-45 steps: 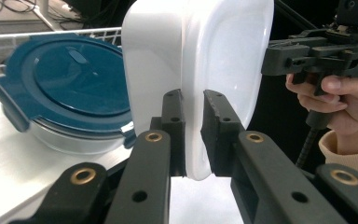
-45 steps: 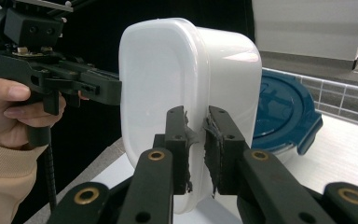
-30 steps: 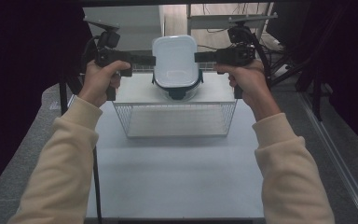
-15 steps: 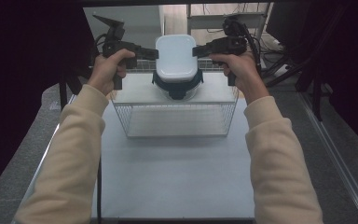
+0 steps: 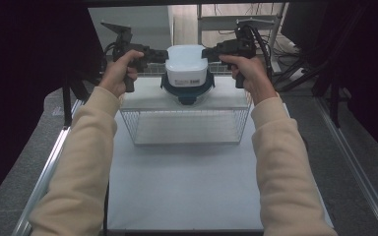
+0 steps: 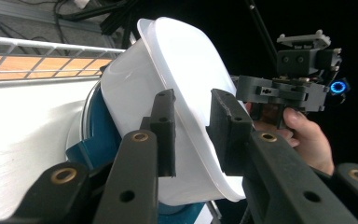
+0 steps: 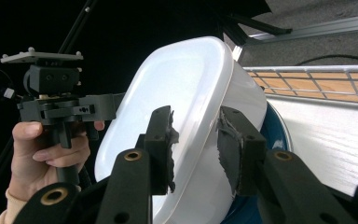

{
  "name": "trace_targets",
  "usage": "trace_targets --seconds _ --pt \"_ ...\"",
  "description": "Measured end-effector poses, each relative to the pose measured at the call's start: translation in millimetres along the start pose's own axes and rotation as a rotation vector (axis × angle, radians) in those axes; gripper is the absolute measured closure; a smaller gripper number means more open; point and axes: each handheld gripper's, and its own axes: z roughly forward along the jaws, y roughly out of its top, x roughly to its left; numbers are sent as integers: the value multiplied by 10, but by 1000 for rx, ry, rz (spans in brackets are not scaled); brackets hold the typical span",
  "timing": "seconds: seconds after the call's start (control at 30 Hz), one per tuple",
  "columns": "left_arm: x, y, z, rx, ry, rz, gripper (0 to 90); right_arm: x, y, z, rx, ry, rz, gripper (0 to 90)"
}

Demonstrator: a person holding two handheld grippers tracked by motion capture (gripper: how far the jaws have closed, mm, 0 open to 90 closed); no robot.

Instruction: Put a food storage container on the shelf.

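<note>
Above the wire basket on the table I hold the white container, on its dark blue base, by its rim, the left gripper and right gripper each clamped on one side. To do this well I should keep both hands level and move together so the rim cannot slip. What is inside, and how the base joins, I cannot make out

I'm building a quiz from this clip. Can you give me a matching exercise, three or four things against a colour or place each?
Things:
1. white tub
2. blue bowl
3. wire basket
4. left gripper

Descriptions:
A. dark teal, under the tub
B. on the table, below the lifted stack
C. fingers astride the tub's left rim
D. pale, rounded corners, held from both sides

Pairs: 1-D, 2-A, 3-B, 4-C
</note>
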Motion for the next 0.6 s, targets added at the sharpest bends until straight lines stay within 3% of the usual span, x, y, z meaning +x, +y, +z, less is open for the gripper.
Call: trace_targets --seconds 0.07,0.1,0.17,0.23,0.27,0.33,0.43,0.5,0.6 --pt "-15 -21 19 -1 16 10 683 4 -13 -8 -7 0 3 613" --pt "-40 -35 34 -9 41 21 640 8 -19 -14 -11 -5 2 537" --pt "-94 -59 35 -25 68 62 500 27 -24 -57 -53 3 -12 413" --pt "-161 -98 -7 -53 118 117 413 51 -37 -145 -77 28 -22 361" --pt "-189 -122 -37 -65 122 136 375 67 -50 -207 -88 40 -37 337" --pt "-246 -189 -106 -85 159 184 298 101 -98 -358 -116 41 -74 315" --pt "-306 -364 -210 -99 210 264 258 128 -233 -592 -144 7 -165 293" --pt "-307 -513 -287 -106 232 297 237 121 -374 -712 -161 -53 -247 282" --pt "-267 -764 -408 -116 286 347 215 52 -617 -832 -171 -63 -319 270"
